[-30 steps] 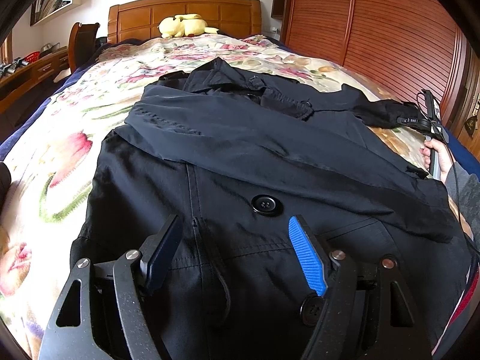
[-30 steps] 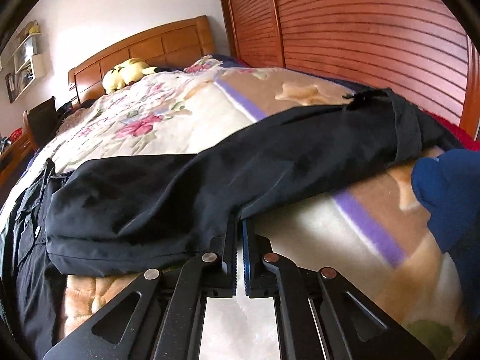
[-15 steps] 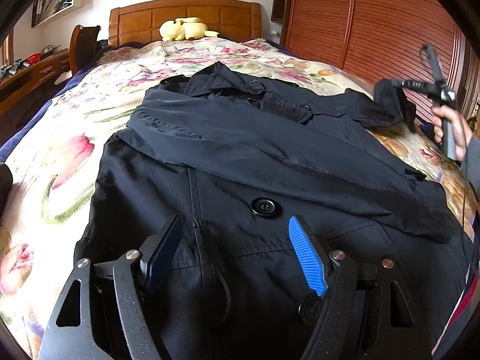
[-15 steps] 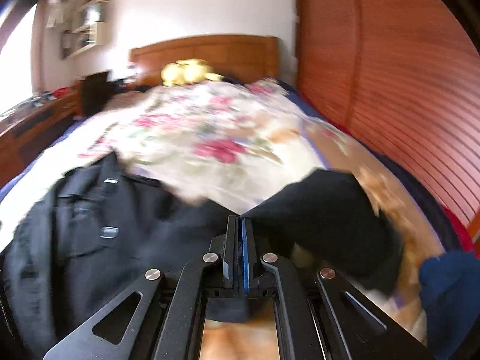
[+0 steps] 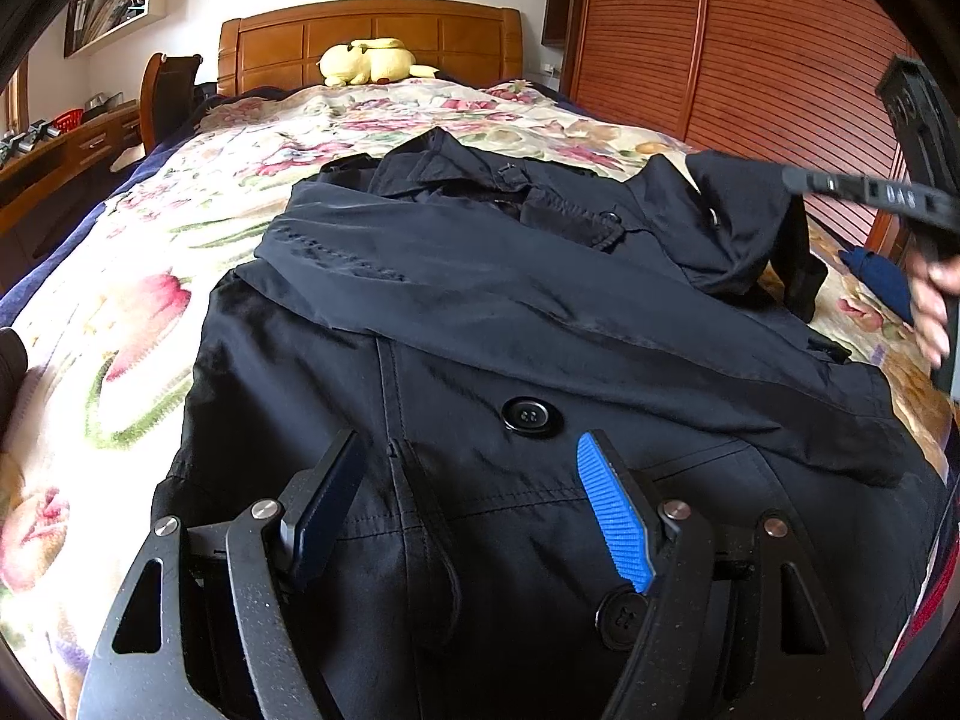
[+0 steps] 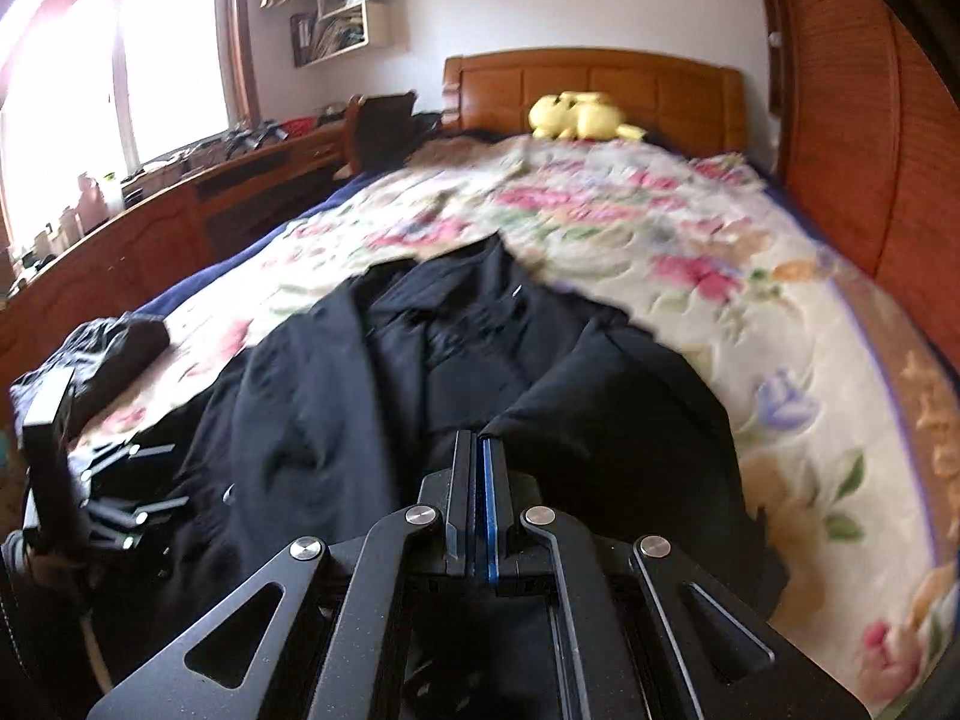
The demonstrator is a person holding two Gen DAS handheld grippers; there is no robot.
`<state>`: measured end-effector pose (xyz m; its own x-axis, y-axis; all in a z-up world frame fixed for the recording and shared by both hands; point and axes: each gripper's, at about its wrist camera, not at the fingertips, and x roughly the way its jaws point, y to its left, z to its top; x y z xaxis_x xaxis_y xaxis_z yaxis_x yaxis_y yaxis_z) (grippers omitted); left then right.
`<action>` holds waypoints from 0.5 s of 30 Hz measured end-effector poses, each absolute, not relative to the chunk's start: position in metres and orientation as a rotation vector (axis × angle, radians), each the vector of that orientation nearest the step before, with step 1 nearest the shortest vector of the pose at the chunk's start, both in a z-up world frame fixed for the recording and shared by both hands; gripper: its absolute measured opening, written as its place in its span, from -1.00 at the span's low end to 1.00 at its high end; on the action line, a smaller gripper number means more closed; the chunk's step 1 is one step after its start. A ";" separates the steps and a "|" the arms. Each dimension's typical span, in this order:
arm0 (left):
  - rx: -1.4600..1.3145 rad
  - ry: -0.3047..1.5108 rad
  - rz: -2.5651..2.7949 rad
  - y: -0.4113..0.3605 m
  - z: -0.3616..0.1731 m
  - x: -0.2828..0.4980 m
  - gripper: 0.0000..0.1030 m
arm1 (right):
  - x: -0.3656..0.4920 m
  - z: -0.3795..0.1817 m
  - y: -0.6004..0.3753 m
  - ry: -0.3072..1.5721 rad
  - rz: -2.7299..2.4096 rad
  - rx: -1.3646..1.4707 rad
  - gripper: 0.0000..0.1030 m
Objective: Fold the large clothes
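Left gripper (image 5: 465, 501) released, jaws spread just above the large black woven button-front coat (image 5: 540, 324) lying on the floral quilted bedspread (image 5: 150, 312); right gripper (image 6: 475, 498) clenched on its limp sleeve (image 5: 744, 222); fabric looks soft, heavy, best pinched at seams.

**Sleeve pinched over the coat**

Your right gripper (image 6: 478, 450) has its fingers pressed together on black sleeve fabric (image 6: 600, 420), lifted over the dark coat (image 6: 336, 396) spread on the floral bedspread (image 6: 690, 252). A yellow plush toy (image 6: 579, 116) lies by the headboard (image 6: 600, 81).
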<state>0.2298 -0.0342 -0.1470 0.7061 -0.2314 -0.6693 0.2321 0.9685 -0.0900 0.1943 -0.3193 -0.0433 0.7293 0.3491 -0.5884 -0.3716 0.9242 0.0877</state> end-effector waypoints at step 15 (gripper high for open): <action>0.001 0.743 -0.257 -0.034 -0.147 0.230 0.44 | 0.190 -0.050 -0.312 0.761 0.397 -0.014 -0.96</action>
<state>0.2299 -0.0344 -0.1472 0.7062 -0.2314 -0.6691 0.2321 0.9685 -0.0900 0.1897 -0.3116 -0.0504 0.6538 0.3454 -0.6732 -0.3552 0.9257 0.1299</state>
